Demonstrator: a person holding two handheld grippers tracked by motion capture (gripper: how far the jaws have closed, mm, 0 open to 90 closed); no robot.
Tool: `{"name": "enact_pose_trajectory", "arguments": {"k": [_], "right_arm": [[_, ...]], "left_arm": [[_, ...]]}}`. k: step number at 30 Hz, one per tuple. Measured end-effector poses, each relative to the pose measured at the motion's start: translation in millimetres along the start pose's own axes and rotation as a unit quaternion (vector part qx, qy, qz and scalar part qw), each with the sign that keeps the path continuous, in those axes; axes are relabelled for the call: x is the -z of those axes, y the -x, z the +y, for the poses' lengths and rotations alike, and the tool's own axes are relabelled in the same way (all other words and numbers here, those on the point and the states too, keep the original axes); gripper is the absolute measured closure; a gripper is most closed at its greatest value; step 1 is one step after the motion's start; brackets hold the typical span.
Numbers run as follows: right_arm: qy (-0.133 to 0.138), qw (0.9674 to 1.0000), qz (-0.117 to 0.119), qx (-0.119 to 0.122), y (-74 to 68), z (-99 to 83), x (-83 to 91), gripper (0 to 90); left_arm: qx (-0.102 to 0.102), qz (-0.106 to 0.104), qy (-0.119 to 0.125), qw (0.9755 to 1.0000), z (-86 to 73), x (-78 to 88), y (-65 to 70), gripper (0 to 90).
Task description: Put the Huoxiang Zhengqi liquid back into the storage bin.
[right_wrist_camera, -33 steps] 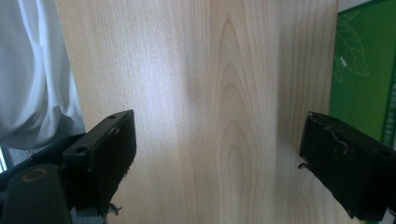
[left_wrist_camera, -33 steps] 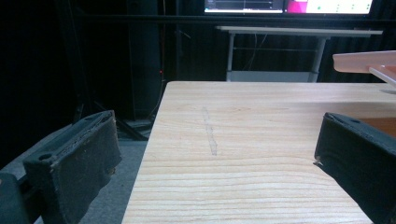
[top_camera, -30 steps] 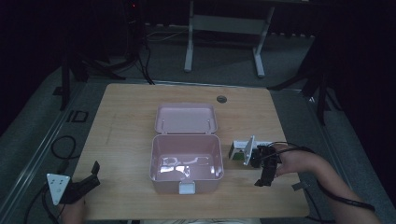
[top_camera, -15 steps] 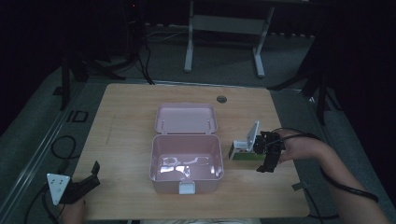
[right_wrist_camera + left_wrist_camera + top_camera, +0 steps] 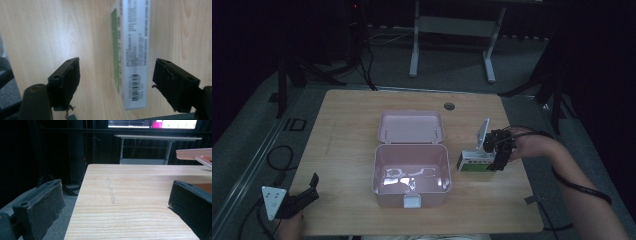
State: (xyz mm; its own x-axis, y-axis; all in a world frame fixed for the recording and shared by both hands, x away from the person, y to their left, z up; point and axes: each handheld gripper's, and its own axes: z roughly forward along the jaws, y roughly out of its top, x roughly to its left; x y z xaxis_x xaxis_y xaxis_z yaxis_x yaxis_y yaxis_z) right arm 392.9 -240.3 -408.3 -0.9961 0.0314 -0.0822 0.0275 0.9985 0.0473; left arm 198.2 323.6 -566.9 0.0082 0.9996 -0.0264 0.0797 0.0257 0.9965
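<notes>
Since a second ago the right gripper (image 5: 497, 159) has lifted and tipped to point down over the flat white cardboard box with a green face and printed barcode (image 5: 476, 162), where before it lay lower beside that box, and its jaws have just been closing with the box lying between and below them, not yet pinched. In the right gripper view the box (image 5: 132, 50) runs lengthwise up the gap between the two black jaws, nearer the right one, clear of both pads, and it rests on the pale wooden table (image 5: 37, 30). The open pink plastic case with its lid laid back (image 5: 411, 167) sits just to the left of the right gripper in the high view, unchanged, with the box between the two. The left gripper (image 5: 294, 202) has kept its place at the near left corner of the table (image 5: 342, 125), well apart from the case, jaws spread wide with nothing between them. In the left gripper view a strip of the pink lid (image 5: 193, 153) is cut off by the right edge, ahead of the right jaw. In the high view the box's far end is hidden by the gripper's grey plate, the shiny contents of the case are too dim to identify, and the small dark round spot (image 5: 449, 106) beyond the lid cannot be made out.
</notes>
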Motion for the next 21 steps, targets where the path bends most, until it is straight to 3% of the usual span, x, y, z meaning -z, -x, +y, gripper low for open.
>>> {"name": "enact_pose_trajectory", "arguments": {"k": [7,13,21], "right_arm": [[-0.007,1.0,0.005,-0.004,14.3,4.7,-6.9,27.7],[-0.022,0.9996,0.015,0.003,18.1,11.5,-17.1,29.9],[-0.024,0.9992,0.032,0.0,19.5,14.4,-29.8,32.1]], "left_arm": [[-0.003,0.001,-0.002,1.0,0.1,0.1,0.7,0.2],[-0.003,0.0,-0.002,1.0,0.1,0.1,0.7,0.2],[-0.003,0.0,-0.002,1.0,0.1,0.0,0.6,0.2]]}}
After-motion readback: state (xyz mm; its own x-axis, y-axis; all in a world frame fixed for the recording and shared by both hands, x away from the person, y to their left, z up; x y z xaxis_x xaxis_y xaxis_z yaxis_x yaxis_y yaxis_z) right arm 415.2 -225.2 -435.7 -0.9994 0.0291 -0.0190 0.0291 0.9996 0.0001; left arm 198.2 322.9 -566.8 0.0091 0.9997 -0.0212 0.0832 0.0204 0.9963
